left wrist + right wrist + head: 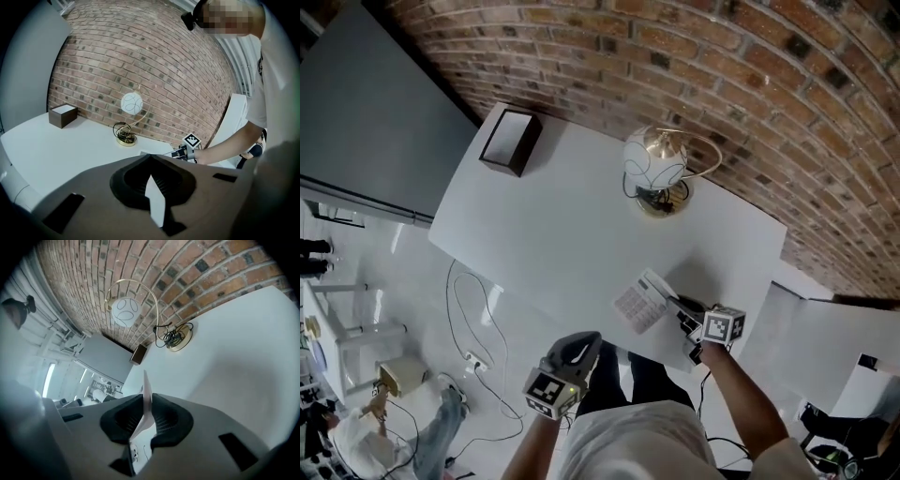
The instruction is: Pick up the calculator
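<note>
Head view, table, brick wall, perhaps glossy floor, right gripper holding calculator

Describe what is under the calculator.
The calculator, clamped in the right gripper, is above the white table, close to its near edge. Only bare tabletop shows around it. The patch straight beneath it and the calculator's own underside are covered.

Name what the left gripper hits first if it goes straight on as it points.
Probably the white table, near its front edge: the left gripper tilts down at it. The calculator in the right gripper sits close beside that line; depth is unclear.
</note>
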